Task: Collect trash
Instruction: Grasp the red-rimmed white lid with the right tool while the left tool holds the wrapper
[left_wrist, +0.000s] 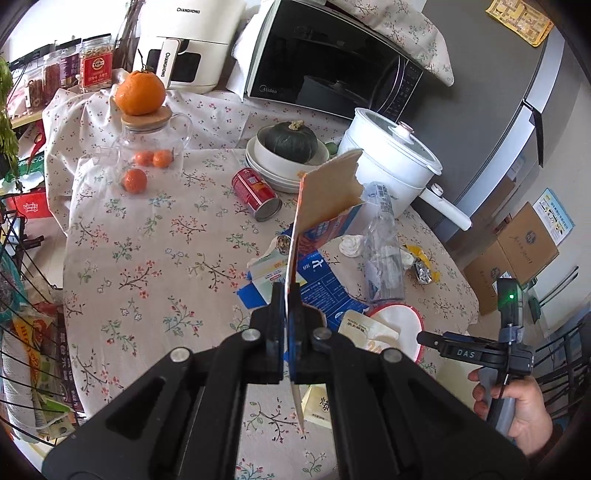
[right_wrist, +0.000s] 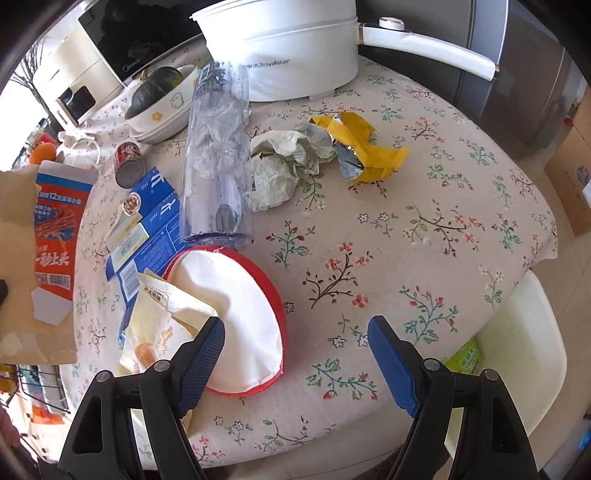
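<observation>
Left gripper (left_wrist: 287, 295): fingers pinching torn carton (left_wrist: 325, 192) by its edge; may slip.
Right gripper (right_wrist: 295, 354): fingers spread; could snag the paper bowl (right_wrist: 236, 314) at 10 o'clock.

The tabletop (right_wrist: 424, 206) wore matt floral cloth. The bottle (right_wrist: 218, 155) was clear crinkled plastic. The torn carton (left_wrist: 328, 192) was dull brown cardboard, the can (left_wrist: 255, 194) glossy metal.

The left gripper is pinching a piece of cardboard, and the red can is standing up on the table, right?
Not quite. The left gripper does pinch the cardboard piece, but the red can lies on its side on the table, as the left wrist view shows.
</observation>
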